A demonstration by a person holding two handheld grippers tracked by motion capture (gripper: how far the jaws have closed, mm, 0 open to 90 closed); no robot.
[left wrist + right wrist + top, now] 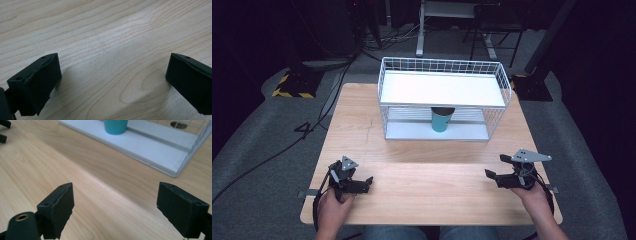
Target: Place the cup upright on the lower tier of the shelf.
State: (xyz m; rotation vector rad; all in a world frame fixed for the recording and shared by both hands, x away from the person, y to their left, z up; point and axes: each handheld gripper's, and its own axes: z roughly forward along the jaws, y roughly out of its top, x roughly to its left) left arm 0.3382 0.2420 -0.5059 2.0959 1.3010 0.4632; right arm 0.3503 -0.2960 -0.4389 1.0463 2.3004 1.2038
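Centrally, the teal cup stands upright on the wire rack's lower shelf; left hand-held gripper and right hand-held gripper rest apart and empty on the counter, seemingly poised to reach.

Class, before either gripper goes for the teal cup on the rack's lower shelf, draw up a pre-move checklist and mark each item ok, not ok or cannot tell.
1. Teal cup upright on the lower shelf: ok.
2. Right gripper open, nothing between its jaws: ok.
3. Left gripper open, empty: ok.
4. Table between right gripper and wire rack clear: ok.
5. Cup empty: cannot tell.
6. Cup clears the upper shelf for lifting out: cannot tell.
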